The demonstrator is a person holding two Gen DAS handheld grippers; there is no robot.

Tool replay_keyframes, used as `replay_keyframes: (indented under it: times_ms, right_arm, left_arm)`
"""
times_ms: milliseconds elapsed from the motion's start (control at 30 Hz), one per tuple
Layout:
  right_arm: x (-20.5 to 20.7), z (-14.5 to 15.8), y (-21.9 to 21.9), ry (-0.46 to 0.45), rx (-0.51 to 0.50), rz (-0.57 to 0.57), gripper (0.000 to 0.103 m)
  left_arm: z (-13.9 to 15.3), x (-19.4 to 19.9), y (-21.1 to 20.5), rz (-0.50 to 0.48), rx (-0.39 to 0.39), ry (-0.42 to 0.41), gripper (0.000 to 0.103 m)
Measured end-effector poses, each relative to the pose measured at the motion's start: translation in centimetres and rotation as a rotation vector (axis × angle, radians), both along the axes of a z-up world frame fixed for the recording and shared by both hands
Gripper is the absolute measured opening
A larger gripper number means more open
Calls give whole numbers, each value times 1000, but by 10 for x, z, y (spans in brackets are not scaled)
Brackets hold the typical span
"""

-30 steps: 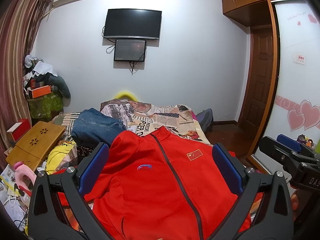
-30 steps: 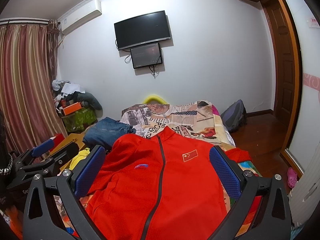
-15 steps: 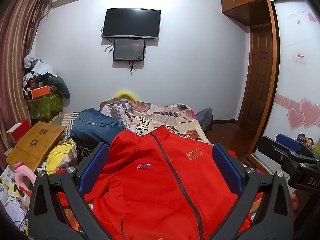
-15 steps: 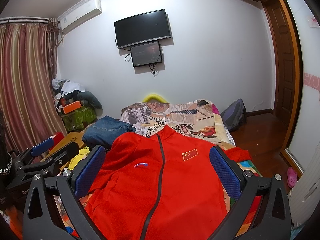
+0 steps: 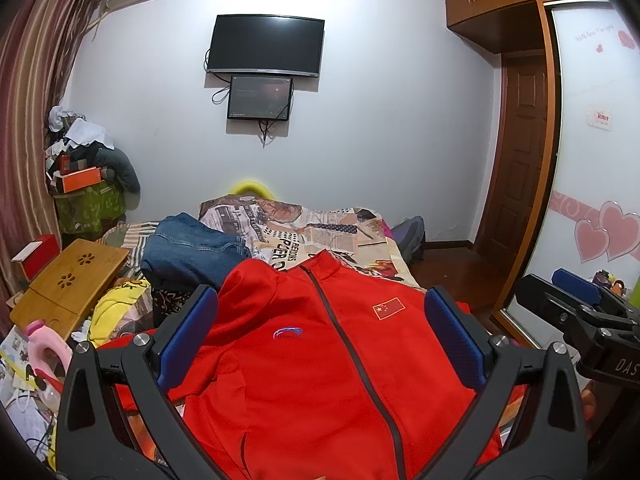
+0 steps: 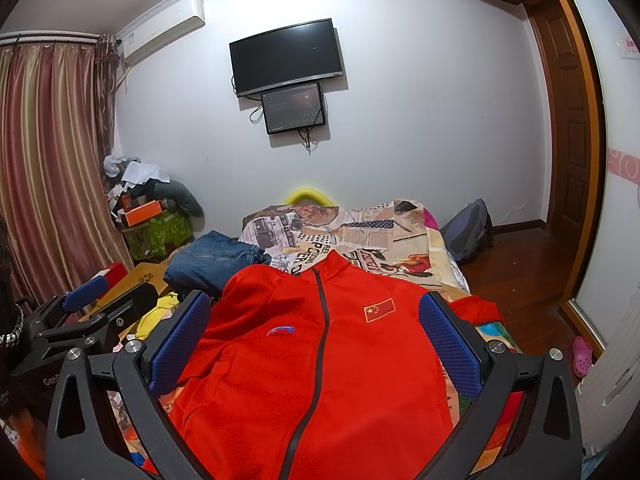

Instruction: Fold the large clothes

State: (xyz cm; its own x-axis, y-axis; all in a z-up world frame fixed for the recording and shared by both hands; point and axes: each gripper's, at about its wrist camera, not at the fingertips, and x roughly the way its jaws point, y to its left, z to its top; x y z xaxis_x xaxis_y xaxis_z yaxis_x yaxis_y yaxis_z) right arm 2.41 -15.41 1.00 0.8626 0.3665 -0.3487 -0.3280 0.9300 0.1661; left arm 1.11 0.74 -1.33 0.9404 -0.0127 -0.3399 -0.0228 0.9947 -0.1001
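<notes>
A red zip jacket (image 5: 320,360) with a small flag patch lies front up and spread flat on the bed, collar away from me. It also shows in the right wrist view (image 6: 316,360). My left gripper (image 5: 320,336) is open and empty, held above the jacket's lower half. My right gripper (image 6: 314,336) is open and empty too, above the same part of the jacket. The right gripper also shows at the right edge of the left wrist view (image 5: 576,312). The left gripper shows at the left edge of the right wrist view (image 6: 88,312).
Folded blue jeans (image 5: 192,252) lie beyond the jacket's left shoulder on the newsprint bedspread (image 5: 320,232). A wooden lap desk (image 5: 68,280) and yellow cloth (image 5: 116,308) lie at the left. A backpack (image 6: 468,232) sits on the floor at the right. A wardrobe door (image 5: 592,160) is close on the right.
Almost nothing has changed. Both grippers stay open over the jacket, with only a slight drift of the views.
</notes>
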Motion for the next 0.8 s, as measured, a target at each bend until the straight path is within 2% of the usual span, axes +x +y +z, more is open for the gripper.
replay_keyframes:
  times_ms: [800]
  right_arm:
    - [3, -3, -4, 11, -10, -4, 103]
  left_arm:
    - [-3, 0, 4, 3, -13, 9, 103]
